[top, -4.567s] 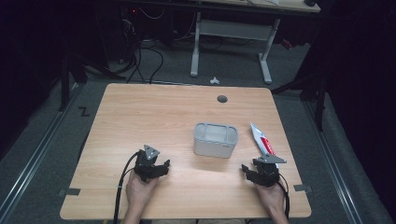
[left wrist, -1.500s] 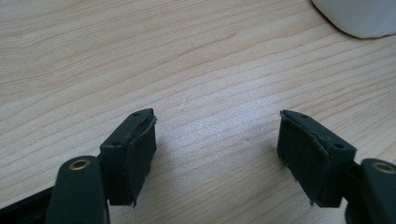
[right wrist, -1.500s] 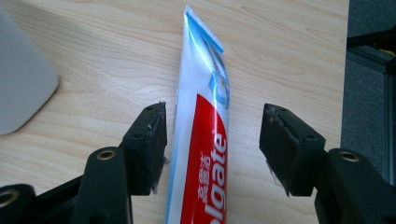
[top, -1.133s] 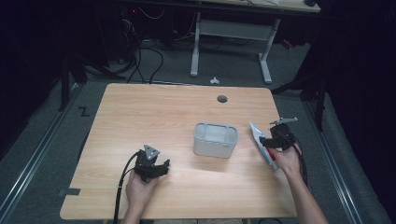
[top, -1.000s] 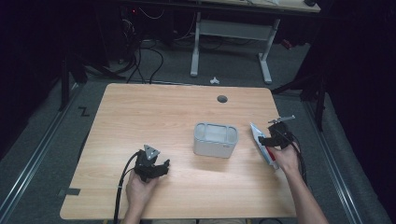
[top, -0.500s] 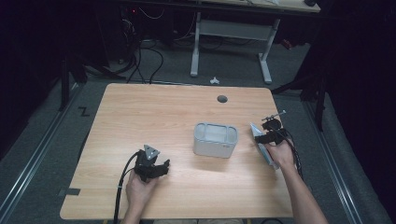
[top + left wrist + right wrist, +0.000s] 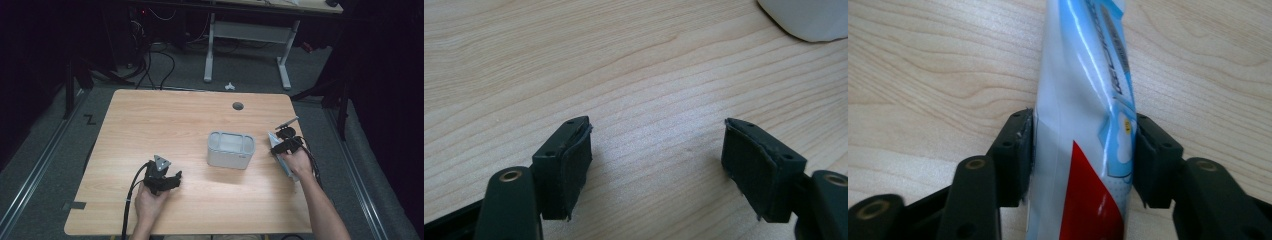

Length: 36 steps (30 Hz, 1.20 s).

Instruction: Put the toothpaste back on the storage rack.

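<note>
A toothpaste tube (image 7: 1083, 125) is being gripped across its width by the right gripper (image 7: 1082, 150), whose jaws have just been closing and are now being pressed against the tube's two long edges, roughly half-way shut. The tube is lying flat on the wooden table (image 7: 165, 120) near its right edge, just to the right of the grey container (image 7: 230, 149), and is being taken at mid-body, probably so that it balances when lifted rather than drooping at one end. In the high view the right gripper (image 7: 286, 145) is being held low over the tube (image 7: 287, 169), pointing away from the person. The left gripper (image 7: 659, 155) is being rested in the left hand (image 7: 148, 202) on the near left of the table, jaws wide apart with bare wood between them, apparently being kept clear of the working side.
</note>
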Tool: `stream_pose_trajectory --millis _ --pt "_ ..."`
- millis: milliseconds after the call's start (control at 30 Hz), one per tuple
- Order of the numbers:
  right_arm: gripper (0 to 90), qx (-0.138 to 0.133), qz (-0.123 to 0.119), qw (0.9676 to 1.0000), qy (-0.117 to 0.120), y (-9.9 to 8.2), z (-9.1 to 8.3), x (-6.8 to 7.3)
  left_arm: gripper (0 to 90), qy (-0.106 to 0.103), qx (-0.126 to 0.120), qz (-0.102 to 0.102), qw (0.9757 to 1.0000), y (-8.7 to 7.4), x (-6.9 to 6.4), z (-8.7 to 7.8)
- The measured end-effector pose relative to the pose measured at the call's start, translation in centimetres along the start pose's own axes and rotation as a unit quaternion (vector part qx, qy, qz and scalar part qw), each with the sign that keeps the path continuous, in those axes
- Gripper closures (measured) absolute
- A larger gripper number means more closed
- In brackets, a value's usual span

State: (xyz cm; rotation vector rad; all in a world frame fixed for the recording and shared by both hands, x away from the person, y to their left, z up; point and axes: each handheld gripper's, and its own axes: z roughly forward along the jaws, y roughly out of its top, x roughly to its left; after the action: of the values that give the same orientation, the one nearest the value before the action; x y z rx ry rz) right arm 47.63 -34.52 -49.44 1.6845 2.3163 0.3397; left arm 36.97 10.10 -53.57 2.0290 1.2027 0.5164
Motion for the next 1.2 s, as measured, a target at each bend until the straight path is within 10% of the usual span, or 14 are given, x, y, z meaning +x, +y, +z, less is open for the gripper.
stream_pose_trajectory --millis 700,1200 --pt "71.7 0.016 -0.01 0.9996 0.022 -0.1 -0.7 0.2 28.7 0.001 0.0 0.001 1.0 0.0 0.0 0.0" --pt "71.1 -0.087 -0.026 0.9943 0.055 -1.6 -5.7 0.9 28.7 0.001 0.0 0.001 1.0 0.0 0.0 0.0"
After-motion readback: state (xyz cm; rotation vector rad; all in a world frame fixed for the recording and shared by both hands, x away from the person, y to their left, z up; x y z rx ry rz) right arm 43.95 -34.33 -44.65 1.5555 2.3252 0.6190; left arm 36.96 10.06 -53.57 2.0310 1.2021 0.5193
